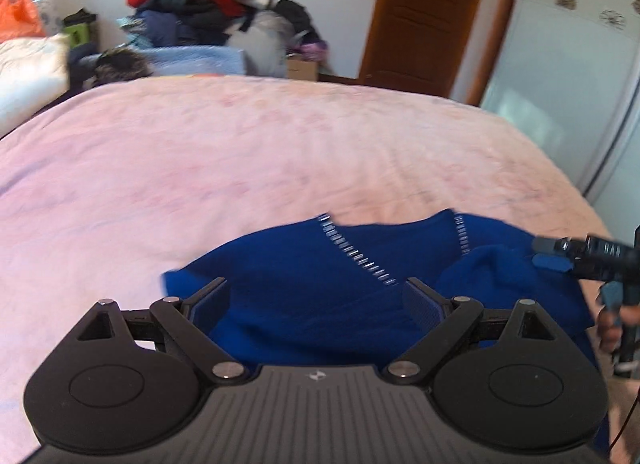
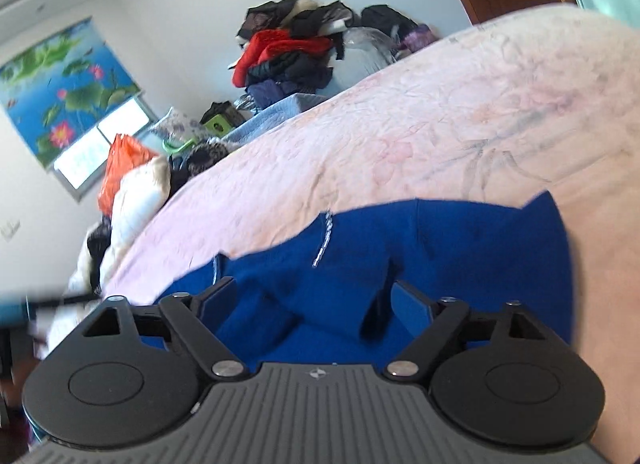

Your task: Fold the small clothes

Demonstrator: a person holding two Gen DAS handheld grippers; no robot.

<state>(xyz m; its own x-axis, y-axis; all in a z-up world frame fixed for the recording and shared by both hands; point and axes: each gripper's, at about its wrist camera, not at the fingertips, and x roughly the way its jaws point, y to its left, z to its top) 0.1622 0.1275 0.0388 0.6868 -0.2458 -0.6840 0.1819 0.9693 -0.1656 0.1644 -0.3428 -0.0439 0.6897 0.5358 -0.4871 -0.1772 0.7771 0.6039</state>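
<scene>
A small soft blue zip-up top (image 1: 320, 288) lies bunched on the big pink bedspread (image 1: 240, 151), near its front edge. The left gripper (image 1: 316, 300) hangs over it with its fingers wide apart, holding nothing. The right gripper (image 2: 312, 304) is spread wide too, empty. I think they should pinch one layer at the corners, then pull it flat before folding.

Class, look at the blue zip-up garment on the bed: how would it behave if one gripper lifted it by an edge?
The blue garment already lies in soft folds, so it would probably droop limply. Its thick knit looks grippy, unlikely to slip. The metal zipper might weigh one side down.
</scene>
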